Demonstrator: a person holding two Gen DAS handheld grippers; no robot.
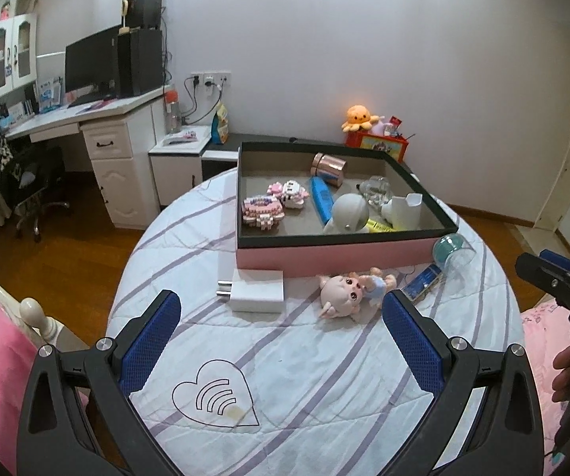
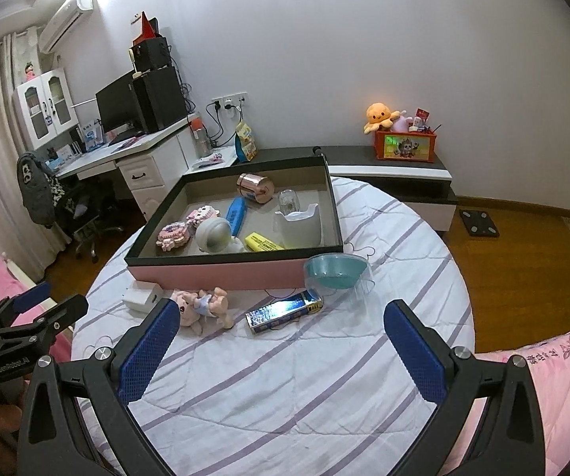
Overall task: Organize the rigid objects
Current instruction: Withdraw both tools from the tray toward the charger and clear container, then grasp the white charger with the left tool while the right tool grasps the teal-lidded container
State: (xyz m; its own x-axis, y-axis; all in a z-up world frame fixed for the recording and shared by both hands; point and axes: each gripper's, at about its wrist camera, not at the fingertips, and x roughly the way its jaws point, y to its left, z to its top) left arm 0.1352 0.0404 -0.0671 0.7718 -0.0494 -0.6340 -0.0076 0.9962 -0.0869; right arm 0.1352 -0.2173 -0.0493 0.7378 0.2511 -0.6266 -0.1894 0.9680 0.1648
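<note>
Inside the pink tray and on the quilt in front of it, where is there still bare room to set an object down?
In the pink tray, the floor is bare at the back left corner, behind the pink brick figures and left of the copper canister; its right half is crowded. On the quilt, the wide stretch nearer than the doll and the shiny blue pack is free.

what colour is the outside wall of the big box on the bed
Pink, with a black rim around the top. The box shows this best in the right wrist view.
</note>
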